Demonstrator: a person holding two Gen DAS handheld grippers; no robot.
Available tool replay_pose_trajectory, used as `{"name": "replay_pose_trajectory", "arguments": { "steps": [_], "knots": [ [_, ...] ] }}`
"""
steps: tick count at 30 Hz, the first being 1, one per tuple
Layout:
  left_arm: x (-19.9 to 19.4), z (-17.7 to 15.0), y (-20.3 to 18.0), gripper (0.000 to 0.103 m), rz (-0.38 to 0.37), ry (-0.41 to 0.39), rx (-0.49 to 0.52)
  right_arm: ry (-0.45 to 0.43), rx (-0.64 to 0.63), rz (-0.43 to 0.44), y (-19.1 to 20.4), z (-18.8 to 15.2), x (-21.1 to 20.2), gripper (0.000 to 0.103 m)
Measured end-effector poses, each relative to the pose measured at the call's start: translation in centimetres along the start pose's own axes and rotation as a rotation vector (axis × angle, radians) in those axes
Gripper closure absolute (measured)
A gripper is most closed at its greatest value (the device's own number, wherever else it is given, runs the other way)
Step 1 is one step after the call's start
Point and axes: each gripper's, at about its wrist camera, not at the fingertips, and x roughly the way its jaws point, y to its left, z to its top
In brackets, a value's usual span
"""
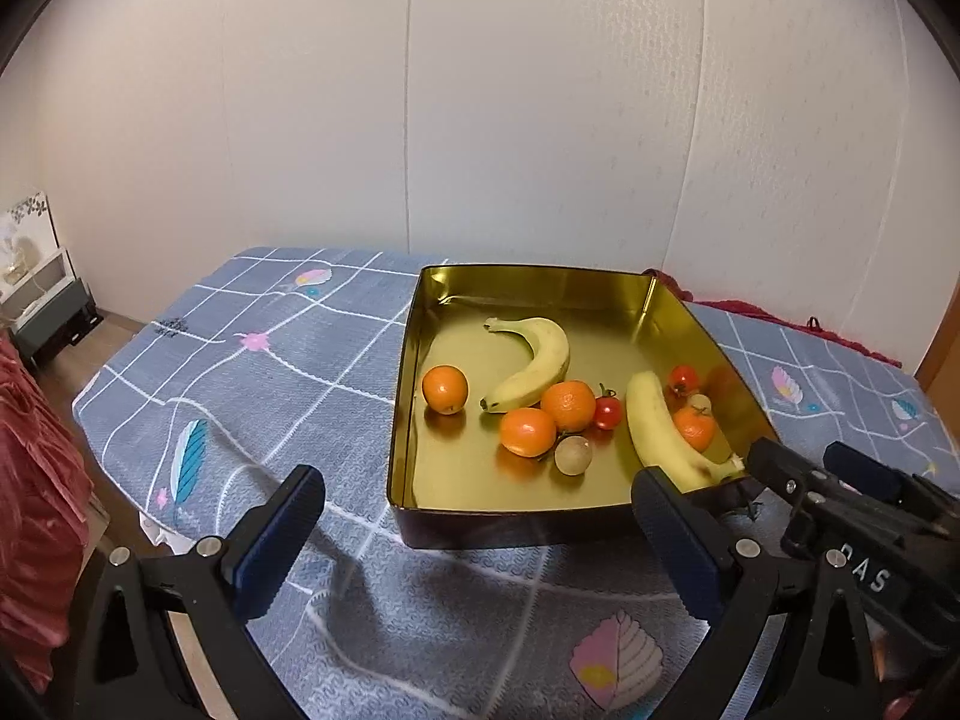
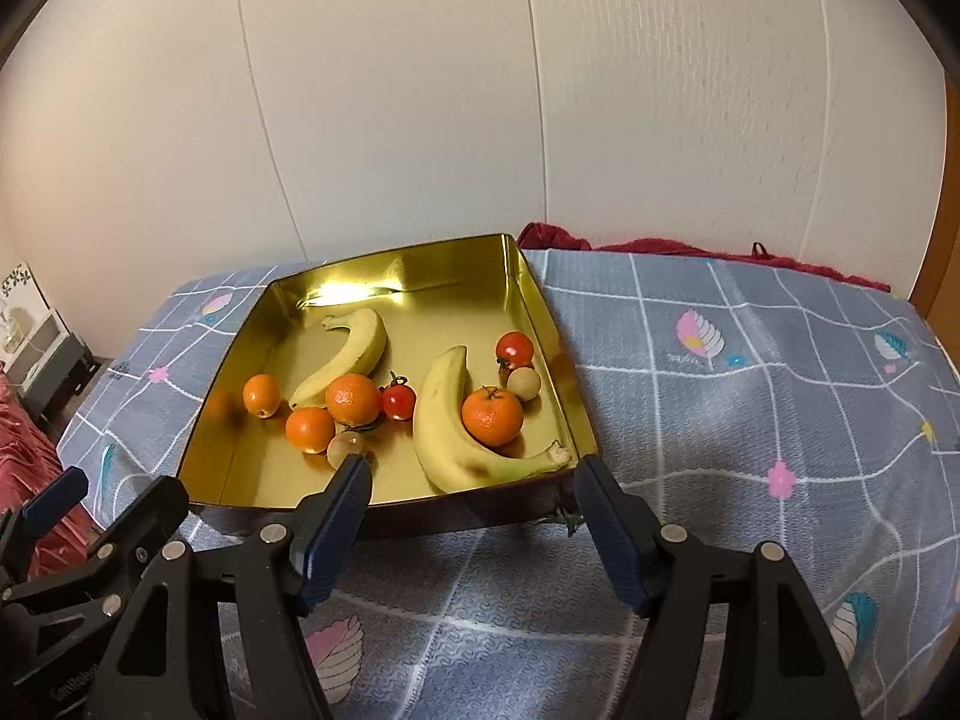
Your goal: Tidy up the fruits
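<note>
A gold tin tray [image 1: 414, 324] [image 2: 228, 354] sits on the blue patterned cloth and holds all the fruit. Two bananas [image 1: 534, 366] [image 2: 444, 420], several mandarins [image 1: 445, 389] [image 2: 492, 414], two cherry tomatoes [image 1: 607, 411] [image 2: 514, 348] and two small pale round fruits [image 1: 573, 455] [image 2: 523, 383] lie inside it. My left gripper [image 1: 480, 504] hangs open in front of the tray's near wall, nothing between its fingers. My right gripper [image 2: 474, 495] is open too, held just short of the near wall, with no fruit in it.
The blue cloth [image 2: 750, 396] with leaf and flower prints covers the table around the tray. A red fabric [image 2: 690, 249] lies along the back edge by the white wall. A small shelf unit [image 1: 42, 300] stands on the floor at far left.
</note>
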Motion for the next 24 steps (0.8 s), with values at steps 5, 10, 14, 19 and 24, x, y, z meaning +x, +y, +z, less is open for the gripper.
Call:
{"name": "replay_pose_trajectory", "arguments": {
  "steps": [5,10,14,19,24],
  "knots": [
    [-0.9,0.1,0.2,0.0,0.009,-0.003,-0.016,-0.005,0.012,0.003,-0.1,-0.3,-0.8,0.031],
    [-1.4,0.0,-0.1,0.0,0.05,-0.021,0.006,-0.007,0.02,0.007,-0.2,-0.5,-1.6,0.031],
    [-1.5,0.0,-0.1,0.0,0.085,-0.033,0.01,-0.014,0.026,0.012,-0.1,-0.7,-2.0,0.031],
    [-1.5,0.0,-0.1,0.0,0.104,-0.037,0.016,-0.015,0.03,0.016,0.0,-0.6,-2.3,0.031],
    [-1.3,-0.1,0.1,0.0,0.108,-0.025,0.003,-0.018,0.023,0.017,0.1,-0.5,-2.5,0.031]
  ]
}}
